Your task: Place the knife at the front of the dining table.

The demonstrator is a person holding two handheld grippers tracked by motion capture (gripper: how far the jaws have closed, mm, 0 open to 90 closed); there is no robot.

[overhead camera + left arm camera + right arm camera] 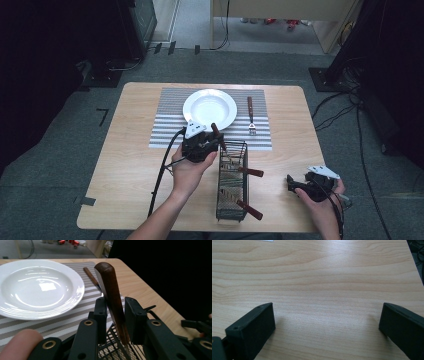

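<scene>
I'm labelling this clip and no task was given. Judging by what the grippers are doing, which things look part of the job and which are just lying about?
Likely part of the job:
- wooden-handled utensil, between the left gripper's jaws
- wire basket with two more utensils
- plate, fork, striped mat

Just about:
- right gripper, open over bare table
- floor cables

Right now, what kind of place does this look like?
Probably a lab or office set up for recording a dining-table task: a wooden table laid with a plate on a striped placemat, and cables running across grey carpet.
</scene>
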